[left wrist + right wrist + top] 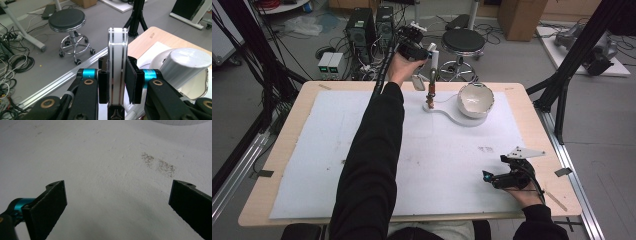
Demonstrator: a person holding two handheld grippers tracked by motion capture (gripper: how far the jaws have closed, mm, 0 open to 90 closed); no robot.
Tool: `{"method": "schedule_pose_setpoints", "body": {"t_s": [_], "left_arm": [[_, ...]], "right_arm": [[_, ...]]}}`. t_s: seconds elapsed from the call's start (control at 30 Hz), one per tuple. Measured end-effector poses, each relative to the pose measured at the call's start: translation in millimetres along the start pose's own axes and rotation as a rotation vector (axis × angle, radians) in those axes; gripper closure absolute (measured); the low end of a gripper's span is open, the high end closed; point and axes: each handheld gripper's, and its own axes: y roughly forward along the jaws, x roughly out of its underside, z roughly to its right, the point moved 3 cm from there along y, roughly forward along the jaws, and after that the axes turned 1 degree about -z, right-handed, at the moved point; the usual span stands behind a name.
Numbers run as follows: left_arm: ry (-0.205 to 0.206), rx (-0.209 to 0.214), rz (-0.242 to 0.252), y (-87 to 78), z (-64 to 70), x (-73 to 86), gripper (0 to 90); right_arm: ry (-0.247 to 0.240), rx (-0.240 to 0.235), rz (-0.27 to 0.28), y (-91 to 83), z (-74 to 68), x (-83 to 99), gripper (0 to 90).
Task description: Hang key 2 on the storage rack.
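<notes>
Black jaws of the left tool (pixel 116 75) are clenched on a narrow white bar with chrome stripes (pixel 117 45). In the left gripper view the bar stands upright between the two pads, which press on its flat faces. From above, this tool (pixel 431 55) is held just left of the bowl (pixel 475 100), past the far edge of the bench (pixel 532 100). The bar (pixel 435 54) tops a slim post (pixel 431 87).

The post rises from the narrow end of a white stand base (pixel 447 111). The bowl sits on the round end of the same base. A white ribbed cylinder (pixel 185 65) hangs beside the bar, above the bowl's rim (pixel 155 62); its purpose cannot be told.

The right tool (pixel 488 177) rests well nearer the person than the bowl. It lies on the white mat (pixel 322 150) with its jaws spread wide and nothing between them. The right gripper view confirms this: the released tool (pixel 117 202) faces bare mat (pixel 100 157).

Step in hand, as judged: the bar is gripped and ready to be operated; the bowl looks empty. The next move probably calls for a steady swing or press of the bar, keeping the pads square on it so it does not slip. If the base starts to shift, the right tool may need to brace it beside the bowl.
</notes>
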Motion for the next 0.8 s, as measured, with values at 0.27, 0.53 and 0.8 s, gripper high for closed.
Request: {"method": "schedule_pose_setpoints", "body": {"t_s": [0.27, 0.53, 0.8], "left_arm": [[-0.034, 0.011, 0.013, 0.6, 0.9, 0.5, 74.4], [-0.091, 0.058, 0.01, 1.3, -2.5, 5.4, 73.9], [-0.193, 0.02, 0.047, -7.6, -20.9, 21.4, 36.5]], "right_arm": [[0.0, 0.003, -0.003, -0.4, 0.6, 0.8, 0.6], [-0.003, 0.003, -0.002, -0.3, 0.7, 0.6, 0.6], [-0.003, -0.001, -0.006, 0.1, 0.4, 0.5, 0.6]]}}
